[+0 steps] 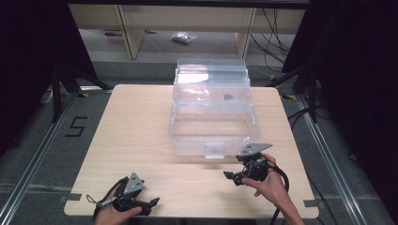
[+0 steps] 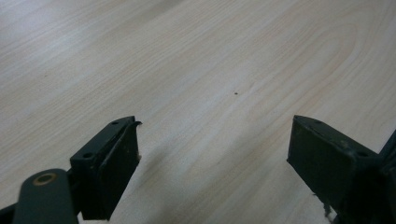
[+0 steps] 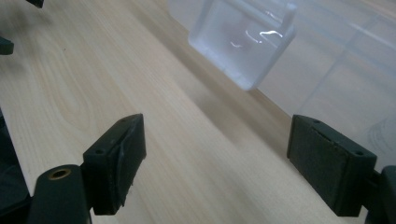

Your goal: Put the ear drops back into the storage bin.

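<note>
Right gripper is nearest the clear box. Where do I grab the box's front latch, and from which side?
Grip the latch tab across its flat faces, coming in low from the table's near edge. It hangs off the front wall of the clear box, so its lower edge is free. The right gripper, jaws open, is closest.

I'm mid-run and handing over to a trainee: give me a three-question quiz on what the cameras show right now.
1. True or false: the right gripper is clamped on the clear plastic box's front latch.
2. Which gripper is nearer the box: left or right?
3. What lies between the left gripper's jaws: A) a cable, B) bare wooden table, C) the latch?

Key:
1. False: its jaws stand open, short of the latch.
2. Right.
3. B.
</note>
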`<state>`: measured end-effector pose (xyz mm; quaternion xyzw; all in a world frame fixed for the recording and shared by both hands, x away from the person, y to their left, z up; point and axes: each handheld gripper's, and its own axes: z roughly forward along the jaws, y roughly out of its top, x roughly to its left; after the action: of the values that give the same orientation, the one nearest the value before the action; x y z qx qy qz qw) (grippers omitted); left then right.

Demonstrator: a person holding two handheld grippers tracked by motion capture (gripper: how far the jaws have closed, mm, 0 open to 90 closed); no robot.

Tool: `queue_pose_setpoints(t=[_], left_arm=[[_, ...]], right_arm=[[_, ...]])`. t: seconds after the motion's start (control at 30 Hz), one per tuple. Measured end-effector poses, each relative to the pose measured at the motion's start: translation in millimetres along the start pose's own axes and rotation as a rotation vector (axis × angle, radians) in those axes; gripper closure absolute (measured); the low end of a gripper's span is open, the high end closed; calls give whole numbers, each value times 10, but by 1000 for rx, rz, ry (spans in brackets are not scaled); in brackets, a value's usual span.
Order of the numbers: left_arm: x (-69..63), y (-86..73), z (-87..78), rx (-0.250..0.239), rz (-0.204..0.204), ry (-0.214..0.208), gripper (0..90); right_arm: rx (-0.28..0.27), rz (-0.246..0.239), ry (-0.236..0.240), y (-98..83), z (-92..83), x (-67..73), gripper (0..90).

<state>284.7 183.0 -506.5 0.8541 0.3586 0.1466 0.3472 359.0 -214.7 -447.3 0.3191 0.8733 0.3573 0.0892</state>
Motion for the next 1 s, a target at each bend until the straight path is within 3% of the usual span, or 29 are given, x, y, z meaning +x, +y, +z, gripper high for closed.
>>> queue_pose_setpoints(t=[0.17, 0.23, 0.3, 0.57, 0.6, 0.67, 0.8, 0.83, 0.87, 1.0], left_arm=[[-4, 1, -3, -2, 0, -5, 158], [17, 2, -23, 30, 27, -9, 158], [24, 6, -26, 33, 41, -6, 159], [20, 7, -27, 32, 42, -6, 158], [20, 7, -28, 31, 42, -6, 158], [21, 8, -30, 33, 43, -8, 158], [22, 7, -29, 35, 48, -5, 158], [-4, 3, -7, 3, 9, -2, 158], [-6, 3, -5, 0, 6, -1, 158], [-7, 3, -6, 1, 7, -1, 158]], right_arm=[[-13, 11, -15, -71, -21, 27, 211], [-32, 22, -13, -99, -16, 47, 211], [-32, 7, -7, -115, -30, 36, 211], [-28, 39, -10, -216, -41, 124, 206], [-28, 14, -9, -227, -38, 107, 207], [-46, 17, -6, -253, -24, 115, 205], [-21, 36, -12, -305, -23, 139, 198], [-41, 35, -10, -327, 5, 149, 199], [-12, 33, 1, -335, -12, 149, 199], [-28, 42, -5, -408, -9, 175, 199]])
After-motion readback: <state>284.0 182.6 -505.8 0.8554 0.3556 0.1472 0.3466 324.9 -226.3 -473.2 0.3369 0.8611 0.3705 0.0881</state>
